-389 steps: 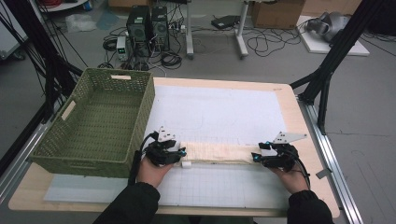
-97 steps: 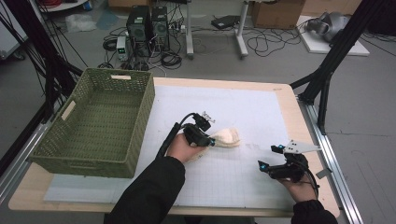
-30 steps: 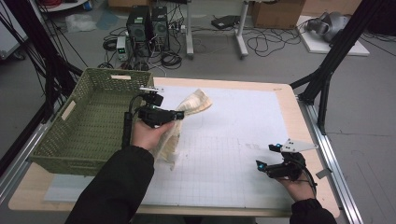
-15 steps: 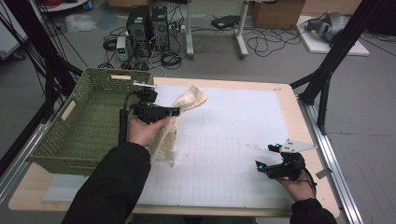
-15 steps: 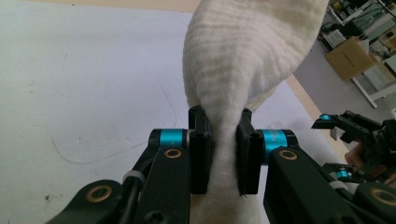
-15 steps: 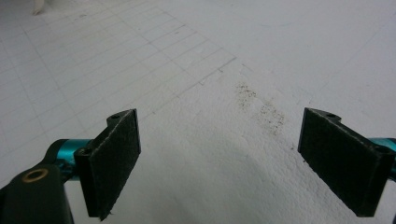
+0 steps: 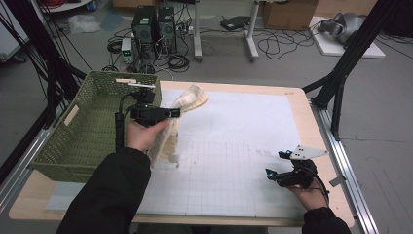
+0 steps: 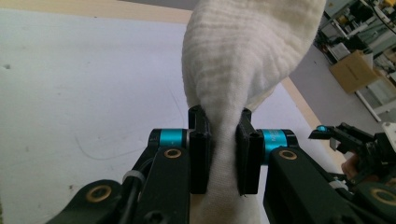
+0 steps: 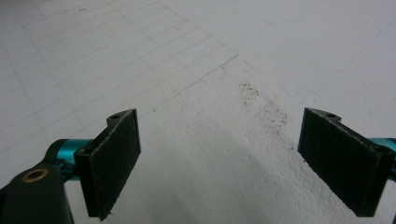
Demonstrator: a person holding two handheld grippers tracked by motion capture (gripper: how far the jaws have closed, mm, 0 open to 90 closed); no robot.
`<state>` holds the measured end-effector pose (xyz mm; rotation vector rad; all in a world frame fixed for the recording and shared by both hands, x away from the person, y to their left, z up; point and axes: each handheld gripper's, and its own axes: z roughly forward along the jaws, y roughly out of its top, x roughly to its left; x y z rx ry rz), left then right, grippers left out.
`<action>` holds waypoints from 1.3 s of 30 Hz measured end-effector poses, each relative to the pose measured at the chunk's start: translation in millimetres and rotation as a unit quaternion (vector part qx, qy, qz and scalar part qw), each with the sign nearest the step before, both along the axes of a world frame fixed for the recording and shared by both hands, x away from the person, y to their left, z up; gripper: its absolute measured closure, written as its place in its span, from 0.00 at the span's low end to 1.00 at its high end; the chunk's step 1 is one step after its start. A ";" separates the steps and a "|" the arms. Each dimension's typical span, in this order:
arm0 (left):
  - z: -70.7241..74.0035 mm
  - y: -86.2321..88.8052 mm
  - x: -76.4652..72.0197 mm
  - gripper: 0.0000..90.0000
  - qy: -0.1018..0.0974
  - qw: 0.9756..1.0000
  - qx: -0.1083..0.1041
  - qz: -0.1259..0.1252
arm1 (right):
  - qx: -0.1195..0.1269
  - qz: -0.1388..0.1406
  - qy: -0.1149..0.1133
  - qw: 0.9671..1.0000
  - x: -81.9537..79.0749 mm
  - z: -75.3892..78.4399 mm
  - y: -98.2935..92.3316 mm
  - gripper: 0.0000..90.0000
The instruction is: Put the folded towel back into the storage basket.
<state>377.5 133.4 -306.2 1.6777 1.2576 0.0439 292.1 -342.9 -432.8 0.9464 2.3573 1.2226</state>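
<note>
A cream folded towel (image 7: 187,104) hangs in the air over the left part of the white mat, one end drooping below the hand. My left gripper (image 7: 176,112) is shut on the towel's middle, beside the right wall of the green basket (image 7: 73,151). In the left gripper view the towel (image 8: 243,51) bulges up between the two pads, and my left gripper (image 8: 224,156) pinches it tight. My right gripper (image 7: 277,165) rests low on the mat near the front right, jaws apart. In the right gripper view my right gripper (image 9: 238,163) stands open over bare mat.
The woven green basket stands at the table's left with its inside showing no contents. A white gridded mat (image 7: 234,146) covers the wooden table top (image 7: 297,95). Black frame legs (image 7: 341,73) rise at the far right; computers and cables lie on the floor beyond.
The left hand has carried the towel a little left and up, toward the basket's near right wall. The right gripper has stayed where it was.
</note>
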 end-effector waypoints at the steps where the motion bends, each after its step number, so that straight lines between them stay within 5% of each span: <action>1: 0.3 2.8 0.5 0.87 0.000 1.000 0.002 0.006 | 0.001 0.000 0.000 1.000 -0.2 0.1 0.2 0.14; 14: -1.9 39.5 10.7 0.87 0.016 0.998 -0.019 0.053 | -0.002 0.003 -0.001 1.000 0.2 0.1 0.9 0.14; 24: -8.2 70.9 15.6 0.87 0.022 0.993 -0.054 0.103 | -0.002 0.007 -0.004 1.000 0.5 0.4 1.6 0.14; 39: -13.5 108.3 12.0 0.88 0.032 0.989 -0.045 0.140 | -0.005 0.009 0.000 1.000 0.8 -0.4 2.7 0.14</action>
